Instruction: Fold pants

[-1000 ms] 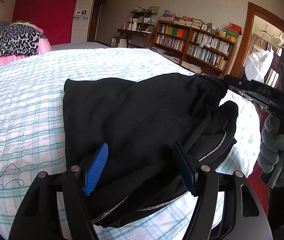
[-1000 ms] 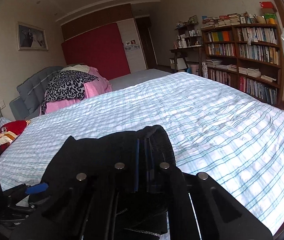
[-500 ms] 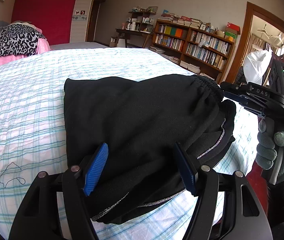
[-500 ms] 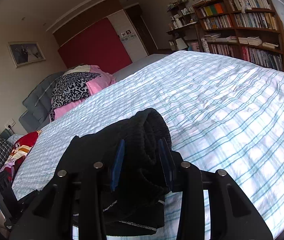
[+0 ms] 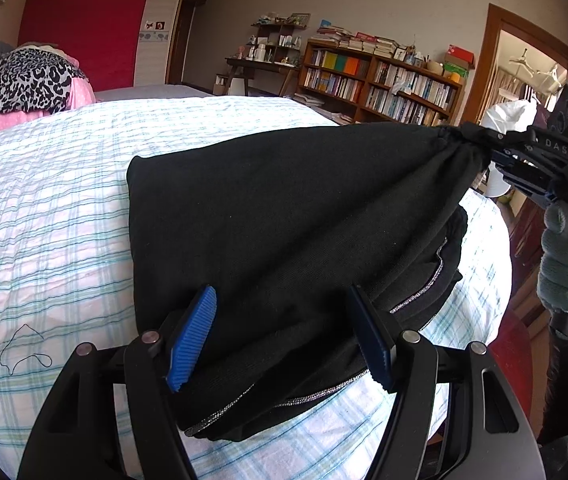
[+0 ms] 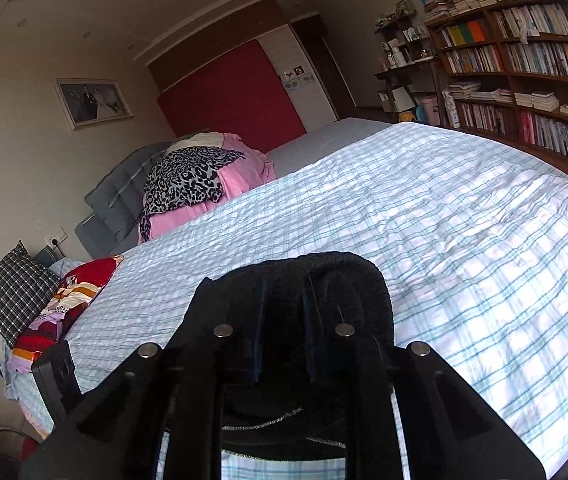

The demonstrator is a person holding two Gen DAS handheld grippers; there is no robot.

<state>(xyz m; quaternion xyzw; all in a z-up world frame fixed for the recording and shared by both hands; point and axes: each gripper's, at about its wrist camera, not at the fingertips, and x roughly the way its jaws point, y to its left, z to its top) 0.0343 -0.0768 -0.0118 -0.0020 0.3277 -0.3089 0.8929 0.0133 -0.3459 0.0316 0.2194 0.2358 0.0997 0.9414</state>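
The right tongs [image 5: 480, 144] have just been closing, now clenched on the pants [image 5: 284, 216] waistband, lifted off the bed [image 5: 44, 208]; left tongs [image 5: 284, 340] straddle the pants' near edge, released.

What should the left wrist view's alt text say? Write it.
Folded black pants lie on a checked bedspread, their top layer pulled taut by the right gripper. The left gripper straddles their near edge, jaws apart.

The pants [image 5: 284, 216] are matt black knit cloth with a glinting silvery trim. The bedsheet [image 5: 44, 216] is crinkled checked cotton-like cloth. On the left gripper [image 5: 284, 336], ribbed blue rubbery pads [image 5: 192, 340] sit on smooth black plastic with shiny metal pins. The far bookshelf [image 5: 380, 84] looks like wood.
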